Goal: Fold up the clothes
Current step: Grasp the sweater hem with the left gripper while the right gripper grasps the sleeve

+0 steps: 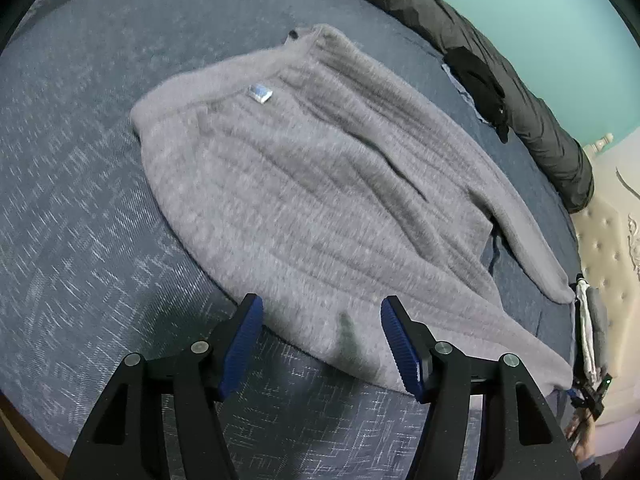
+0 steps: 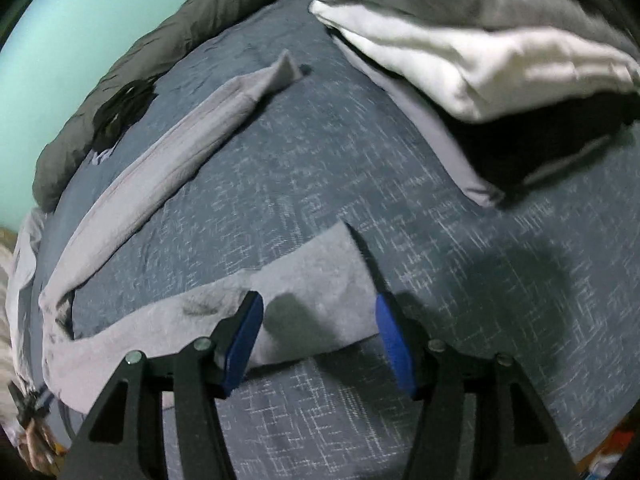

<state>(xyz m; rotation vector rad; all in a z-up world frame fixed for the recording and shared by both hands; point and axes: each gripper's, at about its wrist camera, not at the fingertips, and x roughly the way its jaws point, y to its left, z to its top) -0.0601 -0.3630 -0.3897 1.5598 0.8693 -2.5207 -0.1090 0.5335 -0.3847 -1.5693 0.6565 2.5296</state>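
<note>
A fuzzy grey sweater point(image 1: 304, 184) lies flat on the blue patterned bedcover point(image 1: 80, 200), with a small shiny label point(image 1: 261, 93) near its collar. My left gripper point(image 1: 321, 304) is open just above the sweater's hem, with nothing between its blue pads. In the right wrist view the hem's corner point(image 2: 320, 272) lies under my right gripper point(image 2: 318, 300), which is also open and holds nothing. One sleeve point(image 2: 192, 136) stretches away across the bed.
A stack of folded clothes point(image 2: 460, 60), grey over white over black, sits at the far right. A dark grey rolled quilt point(image 1: 500, 60) lines the wall side, with a black garment point(image 1: 480, 84) against it. A cream tufted headboard point(image 1: 604, 240) bounds the right.
</note>
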